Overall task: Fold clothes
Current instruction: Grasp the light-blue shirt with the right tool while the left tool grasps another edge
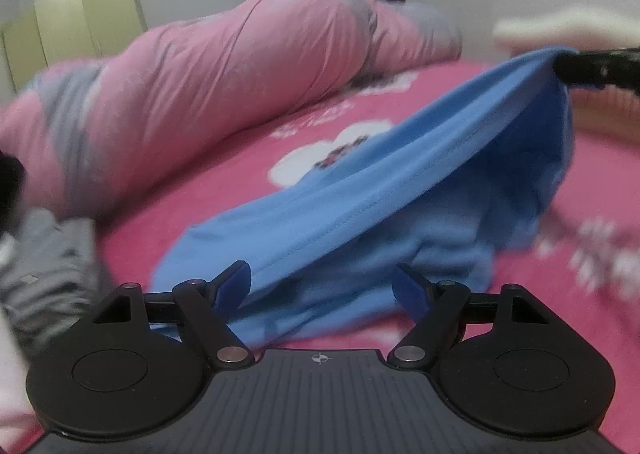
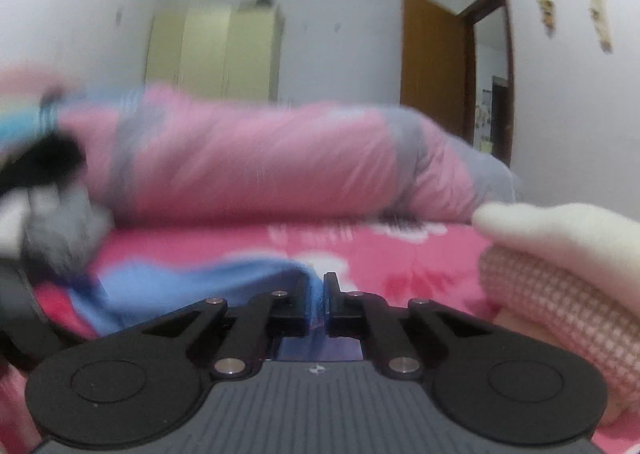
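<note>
While my right hand-held gripper (image 2: 323,296) is already clamped on a pinch of the blue shirt (image 1: 360,189), the fold is only half set up: this looks like the grab-both-corners step, and the left side is not yet gripped. In the left view that right hand-held gripper shows as a black bar far ahead and to the right, lifting one end of the shirt off the bed (image 1: 208,189) so the cloth hangs from it like a tent.

My left hand-held gripper (image 1: 322,286) stands fairly wide, its blue pads (image 1: 232,286) either side of the near hem. The cloth lies between and just ahead of them, and I see no pad pressing on it, so I judge nothing is held on this side.

The next move, as I read it, calls for easing the left one forward onto the stitched hem and pinching the top layer only, then raising both ends together to stretch the shirt flat.

The shirt is plain mid-blue, soft and limp, with a stitched hem running diagonally from just ahead of my left hand-held gripper up to the right one. Its lower part is bunched in wrinkles on the bed. Both views are blurred, so I cannot make out sleeves or collar.
</note>
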The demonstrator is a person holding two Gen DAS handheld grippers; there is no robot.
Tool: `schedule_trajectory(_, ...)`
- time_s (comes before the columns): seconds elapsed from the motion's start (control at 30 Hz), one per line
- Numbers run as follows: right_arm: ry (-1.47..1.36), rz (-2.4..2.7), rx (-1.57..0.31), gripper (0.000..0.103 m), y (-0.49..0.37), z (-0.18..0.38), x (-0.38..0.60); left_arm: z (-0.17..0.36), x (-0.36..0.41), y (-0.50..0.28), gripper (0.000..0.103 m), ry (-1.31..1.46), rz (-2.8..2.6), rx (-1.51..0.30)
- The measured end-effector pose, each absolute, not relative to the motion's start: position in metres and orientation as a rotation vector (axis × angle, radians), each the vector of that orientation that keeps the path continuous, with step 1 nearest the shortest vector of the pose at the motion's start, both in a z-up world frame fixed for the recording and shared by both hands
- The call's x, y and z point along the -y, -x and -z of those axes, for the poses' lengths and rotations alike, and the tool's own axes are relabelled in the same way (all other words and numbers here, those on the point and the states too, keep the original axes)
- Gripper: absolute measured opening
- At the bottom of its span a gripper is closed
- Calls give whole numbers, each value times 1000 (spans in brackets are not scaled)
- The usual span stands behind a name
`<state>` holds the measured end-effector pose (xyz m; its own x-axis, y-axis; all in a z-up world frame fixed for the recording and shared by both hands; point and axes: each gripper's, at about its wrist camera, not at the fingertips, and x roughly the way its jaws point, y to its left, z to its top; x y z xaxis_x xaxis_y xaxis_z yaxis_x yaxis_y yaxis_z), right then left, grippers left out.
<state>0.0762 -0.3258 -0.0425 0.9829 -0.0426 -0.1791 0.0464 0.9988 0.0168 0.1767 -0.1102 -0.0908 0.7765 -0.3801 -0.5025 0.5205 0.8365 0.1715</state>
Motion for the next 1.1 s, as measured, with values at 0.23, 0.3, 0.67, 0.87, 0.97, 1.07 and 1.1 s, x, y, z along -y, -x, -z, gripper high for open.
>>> schedule_trajectory(0.23, -128, -17, 124, 6, -30, -6, 343, 75, 111, -165, 78, -240, 515, -376)
schedule_trajectory(0.3, -132, -22, 160, 5, -17, -17, 344, 71, 110, -163, 76, -218, 517, -370)
schedule_trajectory(0.67, -79, 31, 208, 0, 50, -44, 331, 34, 76, -132, 16, -42, 484, -358)
schedule_trajectory(0.87, -143, -90, -150, 23, 33, 18, 298, 5, 59, -103, 9, -61, 480, -263)
schedule_trajectory(0.97, -31, -128, -282, 60, 18, 57, 259, -7, 53, -83, 6, -81, 479, -196)
schedule_trajectory(1.07, 192, -147, -319, 72, 8, 92, 210, -9, 48, -68, 6, -116, 468, -169)
schedule_trajectory(1.1, 268, -141, -331, 73, 3, 102, 196, -8, 46, -67, 6, -127, 464, -177)
